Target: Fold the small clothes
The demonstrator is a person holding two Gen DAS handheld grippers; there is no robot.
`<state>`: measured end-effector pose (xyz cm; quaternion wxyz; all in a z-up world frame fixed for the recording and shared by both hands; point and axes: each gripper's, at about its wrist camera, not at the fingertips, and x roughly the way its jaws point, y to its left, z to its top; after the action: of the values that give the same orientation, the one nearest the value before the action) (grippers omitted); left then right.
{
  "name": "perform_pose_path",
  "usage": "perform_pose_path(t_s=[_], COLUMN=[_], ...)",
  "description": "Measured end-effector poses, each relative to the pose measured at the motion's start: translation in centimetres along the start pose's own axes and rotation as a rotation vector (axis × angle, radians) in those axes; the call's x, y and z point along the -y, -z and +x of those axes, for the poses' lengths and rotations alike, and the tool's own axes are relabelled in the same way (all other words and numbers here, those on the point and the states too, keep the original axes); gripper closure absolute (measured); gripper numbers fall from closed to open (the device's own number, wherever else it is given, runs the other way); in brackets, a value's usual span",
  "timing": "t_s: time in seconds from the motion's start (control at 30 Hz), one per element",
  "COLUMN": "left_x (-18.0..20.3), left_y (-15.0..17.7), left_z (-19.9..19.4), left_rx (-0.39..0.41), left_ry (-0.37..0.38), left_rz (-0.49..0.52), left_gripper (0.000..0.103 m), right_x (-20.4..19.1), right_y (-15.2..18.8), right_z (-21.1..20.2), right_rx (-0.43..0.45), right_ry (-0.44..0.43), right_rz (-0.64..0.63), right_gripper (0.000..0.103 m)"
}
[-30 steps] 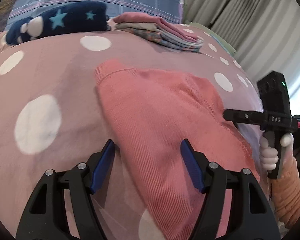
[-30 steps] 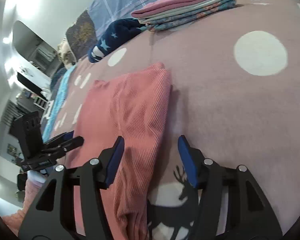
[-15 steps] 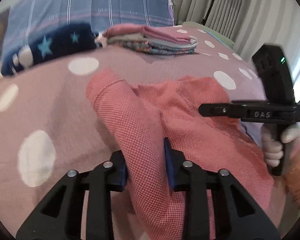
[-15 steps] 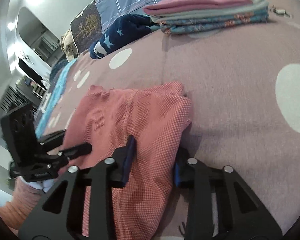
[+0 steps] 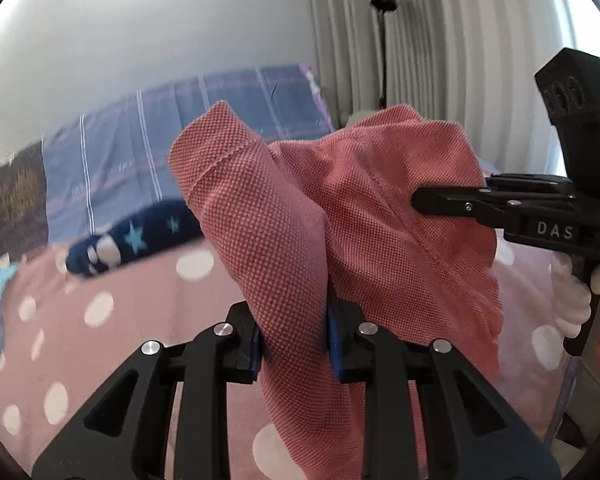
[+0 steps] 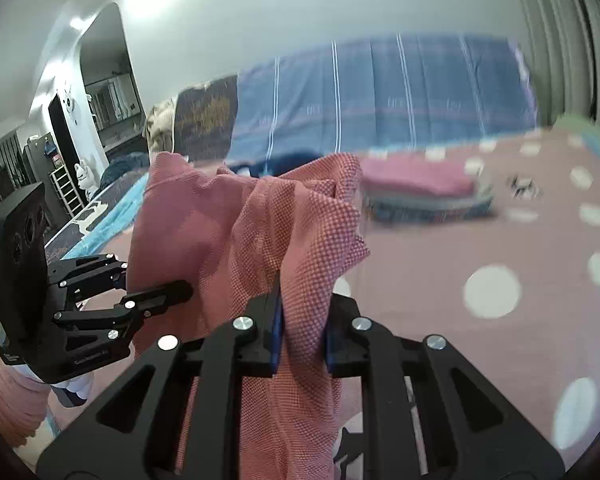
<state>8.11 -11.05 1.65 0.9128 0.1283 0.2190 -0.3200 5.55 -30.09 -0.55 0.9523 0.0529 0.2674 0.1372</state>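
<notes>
Between my blue pads: a bunched fold of the coral knit garment [image 5: 384, 216], lifted clear of the pink dotted blanket [image 5: 112, 344]
Left gripper [image 5: 294, 338]: bottom centre of the left wrist view, jaws closing, pads pressing the cloth from both sides
Right gripper [image 6: 302, 334]: bottom centre of the right wrist view, jaws closing, pads pinching a narrower fold of the same garment [image 6: 300, 240]
Right gripper seen from the left wrist view [image 5: 420, 200]: right edge of the frame, finger tip buried in the cloth, held by a white-gloved hand [image 5: 576, 300]
Left gripper seen from the right wrist view [image 6: 180, 290]: lower left of the frame, fingers reaching into the cloth
Garment edges: a hemmed cuff [image 5: 216, 156] stands up at centre of the left view; a wavy loose hem hangs at right centre, above the blanket
Garment span: stretched and sagging between my two grips, its lower part draping down past both sets of jaws
Folded stack [image 6: 424, 188]: right of centre in the right view, blurred, well apart from the garment
Navy star-print item [image 5: 132, 240]: left of centre in the left view, by the blue striped pillow [image 5: 148, 160]
Open room: bare blanket at lower left of the left view and across the right half of the right view
Far edge: curtains [image 5: 440, 40] at upper right, plain wall above the pillow
</notes>
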Motion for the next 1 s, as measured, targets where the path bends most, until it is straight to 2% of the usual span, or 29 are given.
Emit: perform_pose_path(t_s=[0.07, 0.23, 0.33, 0.47, 0.73, 1.0], left_x=[0.7, 2.8, 4.0, 4.3, 2.7, 0.3], left_y=[-1.5, -5.6, -8.4, -12.4, -20.2, -22.9], left_z=[-0.9, -2.2, -2.1, -0.5, 5.1, 12.6], left_rx=[0.039, 0.125, 0.166, 0.19, 0.204, 0.172], left_ry=[-0.007, -0.017, -0.037, -0.056, -0.112, -0.171], left_rz=[0.027, 0.108, 0.181, 0.215, 0.241, 0.247], left_gripper=[0.077, 0.077, 0.077, 0.077, 0.077, 0.077], right_x=[-1.1, -1.8, -1.1, 0.1, 4.1, 9.4], right_y=[-0.6, -3.1, -4.9, -8.3, -15.6, -21.3], right_z=[-2.8, -6.5, -7.9, -8.5, -6.4, 0.7], right_rx=[0.061, 0.145, 0.181, 0.222, 0.287, 0.278], right_ry=[0.037, 0.116, 0.158, 0.248, 0.368, 0.401], right_rz=[-0.048, -0.107, -0.114, -0.159, -0.16, -0.103], right_gripper=[0.088, 0.088, 0.088, 0.088, 0.088, 0.088])
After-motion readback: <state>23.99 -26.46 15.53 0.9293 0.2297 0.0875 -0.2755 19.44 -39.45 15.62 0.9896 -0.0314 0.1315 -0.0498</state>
